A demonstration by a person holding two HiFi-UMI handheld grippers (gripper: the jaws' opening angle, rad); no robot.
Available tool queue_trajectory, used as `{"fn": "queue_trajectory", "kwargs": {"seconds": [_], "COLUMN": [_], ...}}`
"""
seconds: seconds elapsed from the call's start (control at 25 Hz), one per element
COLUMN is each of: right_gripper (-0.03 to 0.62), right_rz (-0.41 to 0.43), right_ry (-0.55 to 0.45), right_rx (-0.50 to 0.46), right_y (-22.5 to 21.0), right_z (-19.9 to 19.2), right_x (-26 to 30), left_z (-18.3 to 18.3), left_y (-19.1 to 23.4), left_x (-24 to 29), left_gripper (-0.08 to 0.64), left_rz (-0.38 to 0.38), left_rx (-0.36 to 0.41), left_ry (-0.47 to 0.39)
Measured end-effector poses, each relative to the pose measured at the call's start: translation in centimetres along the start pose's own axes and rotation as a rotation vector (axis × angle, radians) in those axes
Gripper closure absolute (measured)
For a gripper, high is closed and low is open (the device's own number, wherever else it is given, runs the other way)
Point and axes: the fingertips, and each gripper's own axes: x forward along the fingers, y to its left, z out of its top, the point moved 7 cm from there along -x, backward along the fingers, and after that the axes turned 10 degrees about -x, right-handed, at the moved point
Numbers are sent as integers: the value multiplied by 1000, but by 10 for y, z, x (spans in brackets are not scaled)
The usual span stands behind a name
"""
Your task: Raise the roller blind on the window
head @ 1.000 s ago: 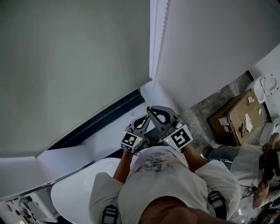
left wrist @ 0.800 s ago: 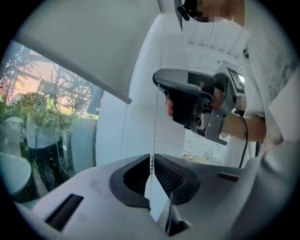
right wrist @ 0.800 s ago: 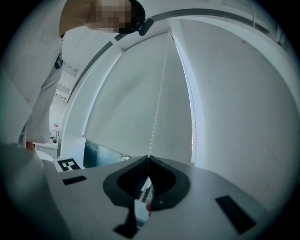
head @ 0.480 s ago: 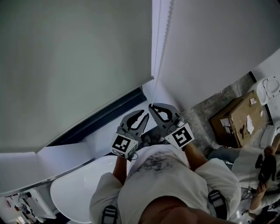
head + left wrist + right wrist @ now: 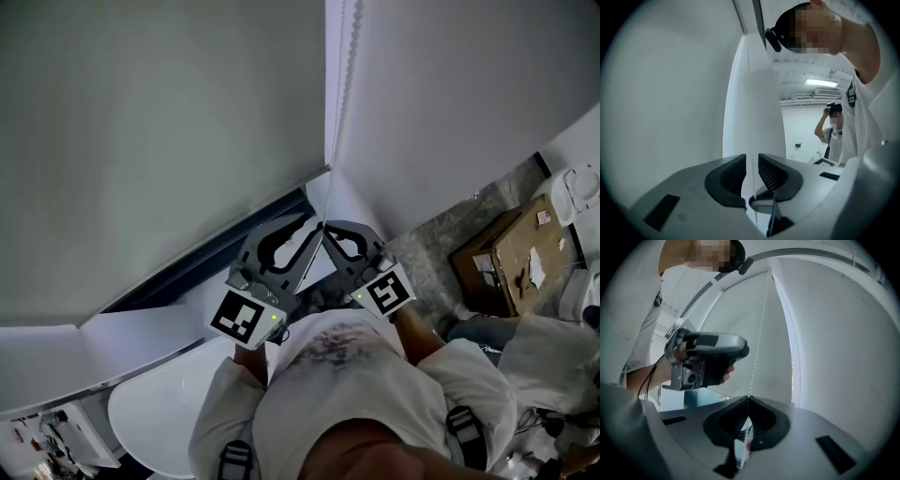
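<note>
Hanging vertical, bead chain point(image 5: 757, 348) clamped in right gripper point(image 5: 748, 398) fingers, left gripper point(image 5: 751, 166) fingers parted around it

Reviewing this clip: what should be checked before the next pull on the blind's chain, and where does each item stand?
1. Right gripper shut on the bead chain: ok.
2. Left gripper gripping the chain: not ok; jaws apart, a strand runs between them.
3. Chain straight and untangled above the grippers: ok.
4. Roller blind raised: not ok; only a dark strip of window shows below it.
5. Held strand is the raising one: cannot tell.
</note>
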Motion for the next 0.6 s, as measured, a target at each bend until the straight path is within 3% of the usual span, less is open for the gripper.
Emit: {"fn": "queue_trajectory", "kwargs": {"seconds": [0.24, 0.6], "right_gripper": [531, 531], "right_rz": [17, 28], "right_ry": [-1, -10], "right_rx": [-5, -7], "right_y": [4, 6], "right_z": [-1, 0], "right_x": [1, 2], "left_z": [38, 72], "left_y": [-4, -8], "left_x": [17, 31], "left_gripper": [486, 503], "left_rz": [-32, -54], "left_rx": [50, 47], "left_ry": [-39, -102]}}
